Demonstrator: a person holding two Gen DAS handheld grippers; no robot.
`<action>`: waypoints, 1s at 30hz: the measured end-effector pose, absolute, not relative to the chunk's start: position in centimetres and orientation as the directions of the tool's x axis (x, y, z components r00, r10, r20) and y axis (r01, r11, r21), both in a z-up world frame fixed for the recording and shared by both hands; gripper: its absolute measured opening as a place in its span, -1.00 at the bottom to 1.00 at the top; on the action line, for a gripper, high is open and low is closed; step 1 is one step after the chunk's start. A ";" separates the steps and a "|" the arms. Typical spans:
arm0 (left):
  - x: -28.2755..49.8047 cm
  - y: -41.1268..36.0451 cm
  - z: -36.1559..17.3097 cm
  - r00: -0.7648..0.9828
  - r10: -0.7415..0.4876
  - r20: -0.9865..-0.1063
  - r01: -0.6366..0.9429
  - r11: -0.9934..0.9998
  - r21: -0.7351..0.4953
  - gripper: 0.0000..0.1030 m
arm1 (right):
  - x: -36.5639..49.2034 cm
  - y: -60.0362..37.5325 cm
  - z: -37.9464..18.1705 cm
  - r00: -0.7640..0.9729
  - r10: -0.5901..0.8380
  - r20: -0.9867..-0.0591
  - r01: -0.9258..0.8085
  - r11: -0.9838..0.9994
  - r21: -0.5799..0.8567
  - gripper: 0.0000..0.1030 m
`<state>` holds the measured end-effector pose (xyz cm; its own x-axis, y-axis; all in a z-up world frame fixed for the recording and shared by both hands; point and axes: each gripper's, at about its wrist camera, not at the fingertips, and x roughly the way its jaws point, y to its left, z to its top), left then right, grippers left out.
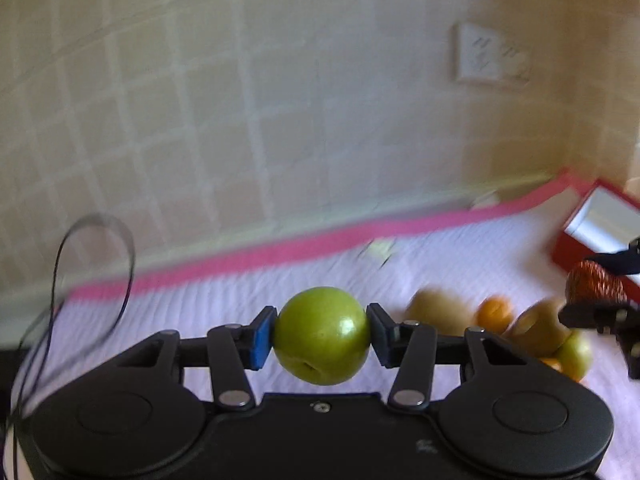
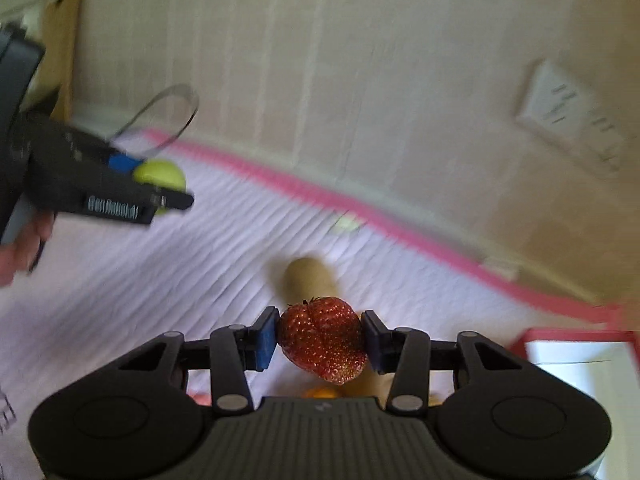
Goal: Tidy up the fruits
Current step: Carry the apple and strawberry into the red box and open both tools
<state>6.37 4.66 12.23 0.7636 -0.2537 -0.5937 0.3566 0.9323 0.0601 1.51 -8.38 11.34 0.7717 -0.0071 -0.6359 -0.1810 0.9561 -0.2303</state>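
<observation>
My left gripper (image 1: pixel 321 336) is shut on a green apple (image 1: pixel 322 334) and holds it above the pale quilted cloth (image 1: pixel 240 296). It also shows at the left of the right wrist view (image 2: pixel 160 188). My right gripper (image 2: pixel 320 340) is shut on a red strawberry (image 2: pixel 323 338), also seen at the right edge of the left wrist view (image 1: pixel 594 286). On the cloth lie a brown pear (image 1: pixel 434 312), an orange (image 1: pixel 496 312), another pear (image 1: pixel 540 330) and a second green apple (image 1: pixel 576 354).
A red box with a white inside (image 1: pixel 600 224) stands at the right, also in the right wrist view (image 2: pixel 580 352). A pink border (image 1: pixel 320 240) edges the cloth along the tiled wall. A wall socket (image 1: pixel 492 56) is above. A small pale scrap (image 2: pixel 346 224) lies near the border.
</observation>
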 end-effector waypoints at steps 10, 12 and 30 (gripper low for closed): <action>5.2 -5.3 23.0 0.736 -0.589 -0.334 0.640 0.766 0.059 0.14 | -4.5 -17.9 22.3 0.861 -0.301 -0.410 0.270 0.953 -0.134 -0.10; 5.2 -7.8 24.1 0.687 -0.654 -0.317 0.700 0.713 0.044 0.14 | -5.7 -20.1 23.3 0.847 -0.362 -0.389 0.349 0.931 -0.108 -0.09; 7.2 -26.4 11.8 0.084 -0.798 -0.596 0.870 0.350 -0.346 0.14 | -10.7 -34.8 12.5 0.557 -0.441 -0.704 0.736 0.655 0.172 -0.09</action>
<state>7.24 -26.38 11.82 0.0841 -0.7983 -0.5964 0.8704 0.3503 -0.3460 -10.75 -34.77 12.46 0.5569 -0.4408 -0.7039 0.7360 0.6547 0.1723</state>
